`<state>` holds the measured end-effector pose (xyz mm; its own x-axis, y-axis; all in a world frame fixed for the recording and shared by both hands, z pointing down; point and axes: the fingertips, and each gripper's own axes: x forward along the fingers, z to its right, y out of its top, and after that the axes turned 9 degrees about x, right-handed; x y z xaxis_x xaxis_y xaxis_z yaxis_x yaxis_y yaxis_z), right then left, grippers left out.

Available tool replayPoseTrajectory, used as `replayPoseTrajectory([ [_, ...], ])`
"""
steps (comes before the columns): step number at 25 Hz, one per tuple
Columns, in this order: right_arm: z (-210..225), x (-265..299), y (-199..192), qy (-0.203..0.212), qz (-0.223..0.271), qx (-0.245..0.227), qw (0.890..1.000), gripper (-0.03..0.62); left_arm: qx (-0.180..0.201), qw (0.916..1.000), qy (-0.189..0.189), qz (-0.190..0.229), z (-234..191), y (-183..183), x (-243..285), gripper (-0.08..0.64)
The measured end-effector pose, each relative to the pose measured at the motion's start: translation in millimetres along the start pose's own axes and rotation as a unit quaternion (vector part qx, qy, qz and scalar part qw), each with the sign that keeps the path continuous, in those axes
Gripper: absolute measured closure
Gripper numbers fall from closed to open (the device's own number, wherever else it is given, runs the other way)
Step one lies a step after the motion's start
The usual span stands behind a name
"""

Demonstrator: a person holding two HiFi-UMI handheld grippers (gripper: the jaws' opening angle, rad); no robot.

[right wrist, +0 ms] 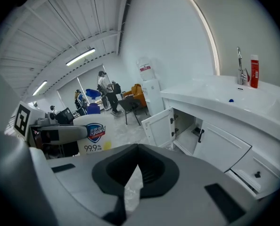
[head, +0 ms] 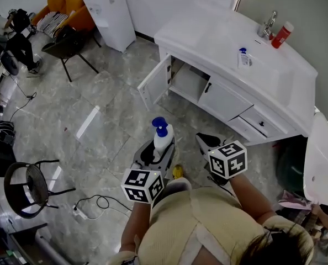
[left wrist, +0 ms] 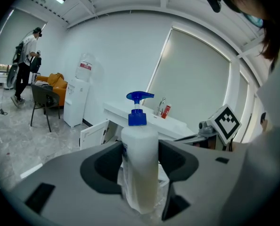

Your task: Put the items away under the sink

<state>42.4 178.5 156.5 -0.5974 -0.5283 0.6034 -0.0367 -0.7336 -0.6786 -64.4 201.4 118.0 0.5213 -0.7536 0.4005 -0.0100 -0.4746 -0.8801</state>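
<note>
A white pump bottle [head: 163,138] with a blue pump head stands upright in my left gripper [head: 158,152], which is shut on its body, above the floor in front of the sink cabinet [head: 225,95]. The left gripper view shows the same bottle [left wrist: 140,157] clamped between the two jaws. My right gripper [head: 205,141] hovers beside it to the right, jaws shut with nothing between them [right wrist: 137,149]. The cabinet's left door [head: 153,83] hangs open and shows an empty compartment [head: 189,81]. In the right gripper view the bottle's label [right wrist: 95,136] shows at the left.
On the counter lie a small blue-capped item [head: 244,57], a red bottle [head: 281,35] and the faucet [head: 268,24]. A water dispenser [head: 111,15], chairs [head: 70,46] and an orange sofa stand at the back left. A cable [head: 95,204] and a black chair [head: 28,184] are at my left.
</note>
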Motion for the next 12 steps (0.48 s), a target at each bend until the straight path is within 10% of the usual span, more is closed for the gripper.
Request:
replayPoseTrajectory([
  [12,10.0,22.6,19.8,-0.047,0.003,-0.013,0.999,0.568,-0.005,0.9995,-0.03,-0.008,-28.8,-4.5,30.6,0.295],
])
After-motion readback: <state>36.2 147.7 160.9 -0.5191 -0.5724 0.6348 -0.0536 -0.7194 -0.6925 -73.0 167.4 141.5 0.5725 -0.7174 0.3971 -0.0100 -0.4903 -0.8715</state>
